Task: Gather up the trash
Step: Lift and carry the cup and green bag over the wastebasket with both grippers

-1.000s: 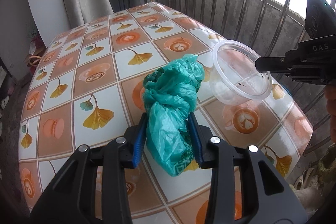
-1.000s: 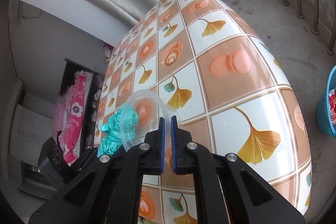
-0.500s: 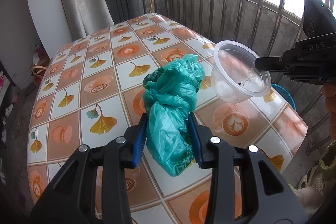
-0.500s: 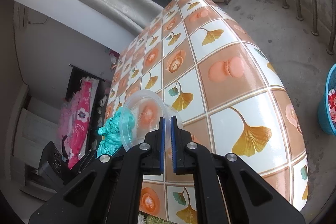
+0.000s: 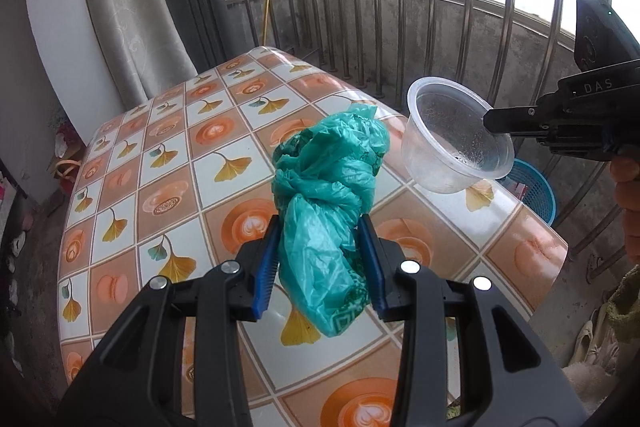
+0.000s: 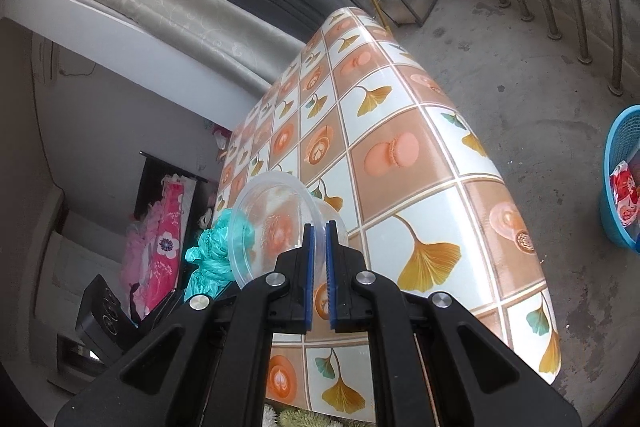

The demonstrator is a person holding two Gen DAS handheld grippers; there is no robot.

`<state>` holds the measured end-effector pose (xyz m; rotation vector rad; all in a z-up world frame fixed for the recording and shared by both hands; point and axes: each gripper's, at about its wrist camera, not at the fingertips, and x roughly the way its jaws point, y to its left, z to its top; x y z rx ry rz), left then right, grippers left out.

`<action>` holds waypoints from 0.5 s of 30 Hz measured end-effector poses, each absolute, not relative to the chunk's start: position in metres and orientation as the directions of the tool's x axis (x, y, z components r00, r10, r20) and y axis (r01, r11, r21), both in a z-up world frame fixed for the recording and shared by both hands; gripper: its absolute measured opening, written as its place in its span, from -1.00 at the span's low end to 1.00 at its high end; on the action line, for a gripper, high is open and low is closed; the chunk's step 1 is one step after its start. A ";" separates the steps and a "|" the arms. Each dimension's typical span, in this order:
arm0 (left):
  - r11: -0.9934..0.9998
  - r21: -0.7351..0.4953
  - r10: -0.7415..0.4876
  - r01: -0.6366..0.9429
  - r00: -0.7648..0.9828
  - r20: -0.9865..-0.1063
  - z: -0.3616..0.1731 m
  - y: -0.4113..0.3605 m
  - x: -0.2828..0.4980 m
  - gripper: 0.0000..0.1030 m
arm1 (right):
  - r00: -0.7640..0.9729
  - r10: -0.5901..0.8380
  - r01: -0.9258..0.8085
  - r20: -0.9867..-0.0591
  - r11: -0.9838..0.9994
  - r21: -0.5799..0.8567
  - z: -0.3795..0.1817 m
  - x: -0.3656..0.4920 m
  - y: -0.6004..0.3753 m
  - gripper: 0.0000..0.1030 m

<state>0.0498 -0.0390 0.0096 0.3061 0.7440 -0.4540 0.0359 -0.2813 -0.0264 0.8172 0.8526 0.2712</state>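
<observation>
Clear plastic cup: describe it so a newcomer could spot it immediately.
Find the table with the orange ginkgo-leaf cloth. Above its railing-side edge, the right claw pinches the rim of the clear plastic cup. Unlike the crumpled green plastic bag beside it, it is rigid, round and see-through.

Our left tongs (image 5: 322, 263) are clamped on a knotted teal plastic bag (image 5: 328, 203), blue pads pressing both its sides, and we hold it above the desk (image 5: 168, 163) with its orange-and-white leaf-patterned cover. To the right, our right tongs (image 5: 494, 121) pinch the rim of a clear plastic cup (image 5: 452, 143), tilted with its mouth up and toward us. Beyond it, a blue basket (image 5: 536, 187) stands on the floor by the metal railing (image 5: 400, 7).
</observation>
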 end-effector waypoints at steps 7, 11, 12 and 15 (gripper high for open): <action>0.816 0.119 -0.330 0.566 0.624 -0.708 0.011 -0.075 0.045 -0.30 | 0.700 0.465 0.145 -0.542 0.650 0.746 -0.026 0.011 -0.321 -0.89; 0.779 0.110 -0.372 0.617 0.596 -0.712 0.012 -0.099 0.044 -0.30 | 0.730 0.427 0.178 -0.534 0.635 0.751 -0.027 -0.005 -0.344 -0.89; 0.769 0.103 -0.384 0.631 0.585 -0.714 0.012 -0.106 0.044 -0.31 | 0.737 0.416 0.187 -0.533 0.632 0.752 -0.027 -0.009 -0.351 -0.89; 0.734 0.076 -0.427 0.674 0.547 -0.720 0.012 -0.125 0.045 -0.31 | 0.760 0.377 0.218 -0.530 0.620 0.754 -0.028 -0.022 -0.369 -0.89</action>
